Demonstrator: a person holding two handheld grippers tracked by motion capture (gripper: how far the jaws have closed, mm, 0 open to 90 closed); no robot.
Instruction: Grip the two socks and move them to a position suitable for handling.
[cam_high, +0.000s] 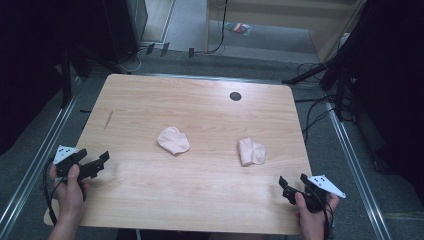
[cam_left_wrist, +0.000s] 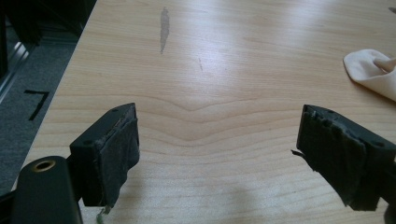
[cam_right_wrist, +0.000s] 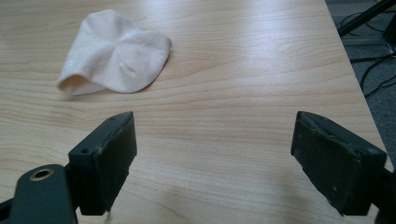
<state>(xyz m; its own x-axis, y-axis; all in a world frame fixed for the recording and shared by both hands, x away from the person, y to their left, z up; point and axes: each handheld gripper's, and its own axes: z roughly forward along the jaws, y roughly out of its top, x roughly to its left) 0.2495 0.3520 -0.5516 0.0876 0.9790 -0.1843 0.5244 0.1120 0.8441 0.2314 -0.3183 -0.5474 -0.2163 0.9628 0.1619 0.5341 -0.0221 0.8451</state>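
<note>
Two pale pink cloths lay untouched mid-table (cam_high: 150, 200), one (cam_high: 173, 140) left of the other (cam_high: 251, 151); the left gripper (cam_high: 92, 162) and right gripper (cam_high: 292, 185) waited wide open and empty at the near edge, work seemingly unstarted.

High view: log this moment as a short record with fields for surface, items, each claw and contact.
surface: wooden table with a dark round hole near its far edge
items: two pale pink crumpled cloth pieces, left cloth and right cloth, lying apart
left claw: open, at the table's left edge, holding nothing
right claw: open, at the near right corner, holding nothing
contact: neither claw touches a cloth
</note>
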